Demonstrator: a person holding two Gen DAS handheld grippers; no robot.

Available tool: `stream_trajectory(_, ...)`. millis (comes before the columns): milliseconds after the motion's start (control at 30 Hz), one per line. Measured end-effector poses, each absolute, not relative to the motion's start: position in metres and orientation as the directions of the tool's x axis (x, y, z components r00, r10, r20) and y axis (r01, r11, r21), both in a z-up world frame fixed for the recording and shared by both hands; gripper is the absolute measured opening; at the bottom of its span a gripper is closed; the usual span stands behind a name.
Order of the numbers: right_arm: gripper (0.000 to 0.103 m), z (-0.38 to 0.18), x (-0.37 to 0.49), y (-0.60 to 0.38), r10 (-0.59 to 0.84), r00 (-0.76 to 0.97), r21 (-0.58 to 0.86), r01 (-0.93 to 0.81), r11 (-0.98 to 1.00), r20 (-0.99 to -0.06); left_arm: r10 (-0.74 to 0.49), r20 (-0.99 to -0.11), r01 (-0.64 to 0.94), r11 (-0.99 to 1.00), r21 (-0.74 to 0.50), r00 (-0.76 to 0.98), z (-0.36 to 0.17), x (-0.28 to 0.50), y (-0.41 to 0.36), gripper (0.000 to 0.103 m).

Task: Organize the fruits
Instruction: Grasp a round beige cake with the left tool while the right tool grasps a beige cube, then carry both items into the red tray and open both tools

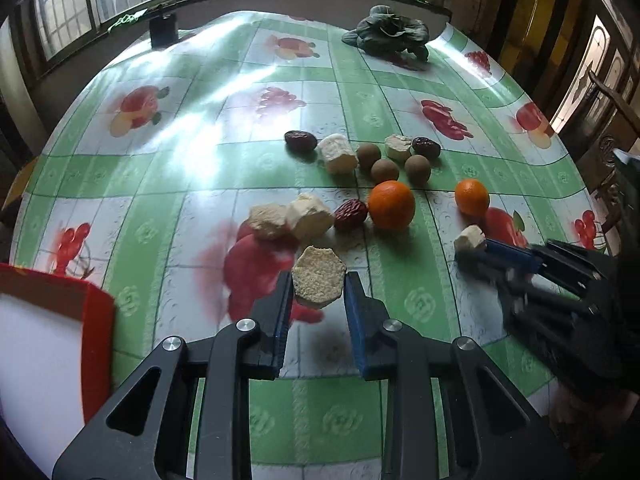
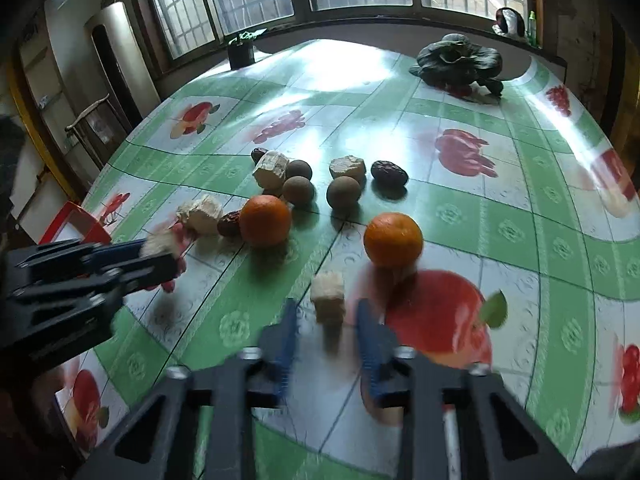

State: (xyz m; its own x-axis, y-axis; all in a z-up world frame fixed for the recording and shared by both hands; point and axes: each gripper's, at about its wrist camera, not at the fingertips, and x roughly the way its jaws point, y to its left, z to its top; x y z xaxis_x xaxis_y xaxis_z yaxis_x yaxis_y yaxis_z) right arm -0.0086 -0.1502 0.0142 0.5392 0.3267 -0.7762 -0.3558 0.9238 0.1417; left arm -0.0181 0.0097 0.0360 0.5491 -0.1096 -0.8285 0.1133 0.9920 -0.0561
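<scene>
My left gripper is shut on a pale hexagonal chunk, held a little above the fruit-print tablecloth. From the right wrist it shows at the left as a blurred tool with the chunk at its tip. My right gripper has a small pale chunk between its blue fingers and is shut on it, though blur hides the contact. That chunk sits at the right gripper's tip in the left view. Two oranges lie just beyond.
Red dates, several brown round fruits and more pale chunks are scattered mid-table. A red box with a white inside stands at the near left. A leafy vegetable and a dark cup sit far back.
</scene>
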Motion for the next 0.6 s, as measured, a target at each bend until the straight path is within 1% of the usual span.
stream_trajectory(267, 0.015, 0.025, -0.025, -0.15, 0.335, 0.559, 0.153, -0.346, 0.926, -0.759, -0.097, -0.824, 0.083, 0.995, -0.062, 0.558, 0.044, -0.036, 0.029, 0.025)
stream_trajectory(400, 0.015, 0.041, -0.044, -0.137, 0.363, 0.578, 0.155, -0.377, 0.913, -0.731, -0.075, -0.818, 0.044, 0.997, -0.06, 0.571, 0.053, -0.048, 0.043, 0.025)
stream_trajectory(600, 0.015, 0.057, -0.067, -0.102, 0.435, 0.559, 0.18, -0.452, 0.874, -0.706, -0.035, -0.801, 0.006, 0.999, -0.039, 0.597, 0.068, -0.073, 0.064, 0.025)
